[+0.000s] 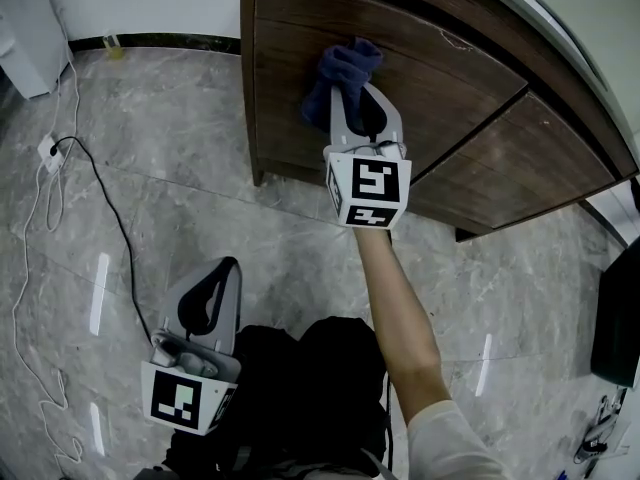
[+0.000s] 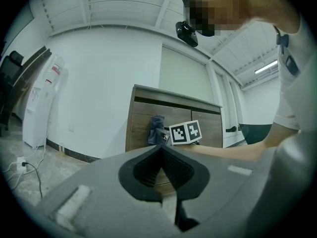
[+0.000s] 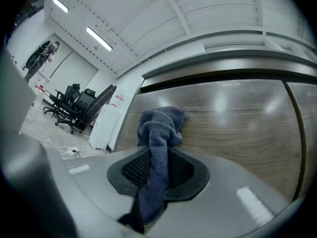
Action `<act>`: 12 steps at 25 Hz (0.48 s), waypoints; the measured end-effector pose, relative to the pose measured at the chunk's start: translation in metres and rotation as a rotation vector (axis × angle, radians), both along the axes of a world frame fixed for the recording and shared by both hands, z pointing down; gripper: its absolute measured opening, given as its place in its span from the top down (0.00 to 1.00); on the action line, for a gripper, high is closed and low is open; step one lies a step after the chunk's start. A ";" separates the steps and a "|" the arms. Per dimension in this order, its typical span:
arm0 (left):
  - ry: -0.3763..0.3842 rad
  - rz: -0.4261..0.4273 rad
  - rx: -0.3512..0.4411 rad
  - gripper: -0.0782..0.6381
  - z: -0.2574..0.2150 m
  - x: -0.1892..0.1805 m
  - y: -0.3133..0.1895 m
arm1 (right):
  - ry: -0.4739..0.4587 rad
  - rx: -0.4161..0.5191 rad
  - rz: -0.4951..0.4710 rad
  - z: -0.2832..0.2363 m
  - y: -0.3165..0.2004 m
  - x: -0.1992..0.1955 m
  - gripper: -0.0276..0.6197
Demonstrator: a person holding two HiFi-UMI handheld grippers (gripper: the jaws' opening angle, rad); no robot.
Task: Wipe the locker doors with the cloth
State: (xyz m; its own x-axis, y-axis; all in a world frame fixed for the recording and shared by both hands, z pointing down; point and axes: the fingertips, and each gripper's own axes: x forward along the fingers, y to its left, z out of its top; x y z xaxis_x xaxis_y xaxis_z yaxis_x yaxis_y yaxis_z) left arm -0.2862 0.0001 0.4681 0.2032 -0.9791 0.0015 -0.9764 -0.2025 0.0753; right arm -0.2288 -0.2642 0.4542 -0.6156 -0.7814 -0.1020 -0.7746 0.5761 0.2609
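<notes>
A dark wooden locker (image 1: 300,118) stands against the wall, its left door (image 3: 233,118) facing me. My right gripper (image 1: 345,78) is shut on a blue cloth (image 1: 342,68) and presses the bunched cloth (image 3: 159,128) against the upper part of that door; a strip of cloth hangs back between the jaws. The cloth (image 2: 157,129) and the right gripper's marker cube also show far off in the left gripper view. My left gripper (image 1: 222,268) hangs low near my body, jaws together with nothing between them (image 2: 161,150).
A second locker door (image 1: 520,168) lies to the right. A white power strip (image 1: 48,150) with a black cable (image 1: 110,208) lies on the marble floor at left. A white appliance (image 1: 30,28) stands in the far left corner. Office chairs (image 3: 74,105) stand beyond.
</notes>
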 end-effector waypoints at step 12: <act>-0.001 -0.040 -0.011 0.89 0.001 -0.023 0.008 | 0.061 -0.031 -0.148 0.024 0.015 -0.089 0.84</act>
